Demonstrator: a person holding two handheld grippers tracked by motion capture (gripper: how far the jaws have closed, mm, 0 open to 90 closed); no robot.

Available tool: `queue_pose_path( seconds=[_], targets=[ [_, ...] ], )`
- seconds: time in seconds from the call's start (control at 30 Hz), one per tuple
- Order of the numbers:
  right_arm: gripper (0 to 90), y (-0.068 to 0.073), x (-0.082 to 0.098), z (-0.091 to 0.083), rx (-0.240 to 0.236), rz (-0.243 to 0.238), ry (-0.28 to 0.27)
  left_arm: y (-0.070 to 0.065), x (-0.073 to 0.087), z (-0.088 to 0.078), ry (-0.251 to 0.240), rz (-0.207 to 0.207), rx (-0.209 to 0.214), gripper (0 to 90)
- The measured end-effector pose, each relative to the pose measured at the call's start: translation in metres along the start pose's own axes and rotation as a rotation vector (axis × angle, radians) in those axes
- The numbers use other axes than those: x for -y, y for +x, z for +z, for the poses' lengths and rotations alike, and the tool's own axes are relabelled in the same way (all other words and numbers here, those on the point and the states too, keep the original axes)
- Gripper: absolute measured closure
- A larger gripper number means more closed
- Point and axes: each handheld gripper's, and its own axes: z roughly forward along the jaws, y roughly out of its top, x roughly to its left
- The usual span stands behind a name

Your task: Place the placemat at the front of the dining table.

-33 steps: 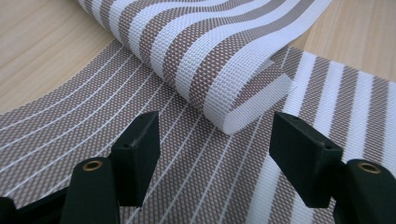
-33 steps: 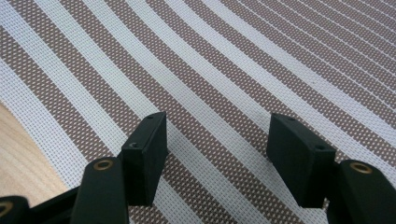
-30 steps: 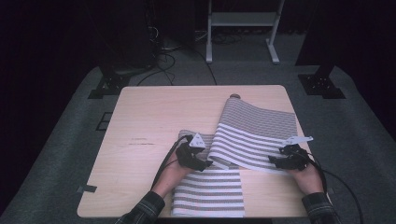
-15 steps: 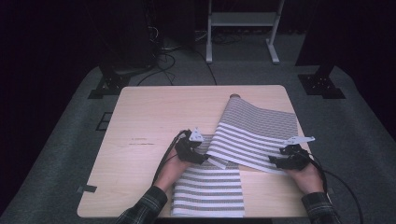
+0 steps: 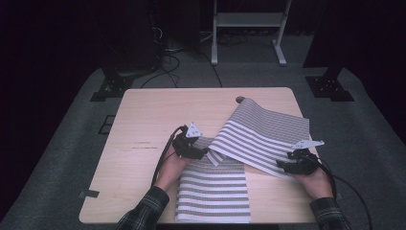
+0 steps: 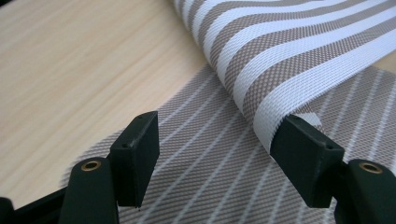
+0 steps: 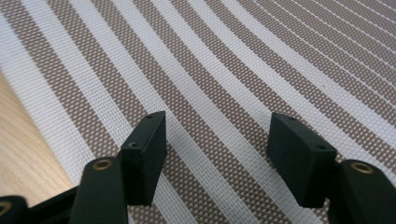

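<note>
High view: your tabletop [image 5: 143, 124] is evenly lit from above, while the floor and room beyond its far edge fall to near black. No glare on the wood; shadows under the striped cloth [image 5: 258, 134] are soft and short. The picture is slightly soft and grainy.

Left gripper view: bright and warm; cloth weave is sharp mid-frame, the near tongs slightly blurred, and the tabletop softens toward the top left corner.

Right gripper view: you get even light and crisp weave.
</note>
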Motion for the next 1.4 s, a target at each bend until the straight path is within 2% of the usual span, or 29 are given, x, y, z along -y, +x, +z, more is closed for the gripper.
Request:
queue_pose_path(
  seconds=[0.03,0.13,0.2,0.23,0.33,0.4,0.43,0.5,0.57,0.63,0.67,0.7,0.73,0.77,0.83,0.97,1.07,1.13,1.23,1.3,1.4],
  targets=[
    [36.7,0.0,0.0,0.0,0.002,0.002,-0.002,0.005,0.001,0.0,-0.014,-0.021,0.007,31.5],
    [36.8,0.0,0.0,0.0,0.003,0.004,-0.003,0.009,0.0,0.001,-0.011,-0.017,-0.005,30.1],
    [37.6,-0.001,0.001,0.0,0.002,0.003,-0.003,0.012,0.0,0.001,-0.027,-0.026,-0.019,30.0],
    [37.6,-0.001,0.001,0.0,0.003,0.004,-0.005,0.014,0.0,0.002,-0.039,-0.032,-0.013,30.0],
    [37.6,0.0,0.001,0.0,0.005,0.006,-0.006,0.014,0.0,0.005,-0.032,-0.027,-0.012,30.1],
    [37.6,-0.001,0.001,0.0,0.005,0.006,-0.007,0.014,0.001,0.008,-0.031,-0.029,0.01,31.4],
    [37.6,-0.001,0.001,0.0,0.005,0.006,-0.008,0.015,0.002,0.01,-0.033,-0.028,0.044,36.5],
    [37.6,-0.001,0.001,0.0,0.005,0.006,-0.009,0.014,0.002,0.012,-0.033,-0.025,0.071,43.0],
    [37.6,-0.001,0.001,0.0,0.005,0.006,-0.008,0.013,0.002,0.016,-0.013,-0.011,0.099,48.0],
    [37.6,-0.001,0.001,0.0,0.005,0.007,-0.009,0.011,0.001,0.02,0.002,0.007,0.114,55.2],
    [37.6,-0.001,0.001,0.0,0.005,0.007,-0.009,0.011,0.001,0.02,0.002,0.007,0.114,61.9],
    [37.6,0.0,0.001,0.0,0.006,0.007,-0.008,0.009,-0.001,0.022,0.013,0.031,0.122,61.9],
    [37.6,0.0,0.001,0.0,0.008,0.007,-0.01,0.006,-0.003,0.023,0.029,0.057,0.114,77.7],
    [37.6,0.0,0.001,0.0,0.01,0.007,-0.011,0.005,-0.004,0.023,0.031,0.061,0.114,82.8],
    [37.7,0.0,0.0,0.0,0.009,0.005,-0.009,0.004,-0.006,0.021,0.025,0.067,0.099,89.0],
    [40.3,0.004,-0.005,0.003,0.004,-0.013,-0.003,0.007,-0.011,0.011,-0.011,0.064,0.065,90.0],
    [40.6,0.012,-0.013,0.007,0.023,-0.049,0.007,0.011,-0.013,0.004,-0.025,0.053,0.044,90.0],
    [40.4,0.021,-0.018,0.007,0.023,-0.073,-0.01,0.02,-0.013,-0.011,-0.059,0.023,0.021,90.0],
    [37.4,0.036,-0.026,0.002,-0.028,-0.082,-0.048,0.024,-0.013,-0.018,-0.072,0.013,0.01,90.0],
    [34.9,0.048,-0.031,0.0,-0.075,-0.086,-0.087,0.03,-0.011,-0.026,-0.09,-0.01,0.008,90.0],
    [31.7,0.068,-0.042,0.0,-0.127,-0.092,-0.129,0.03,-0.011,-0.031,-0.099,-0.032,0.015,90.0]
  ],
)
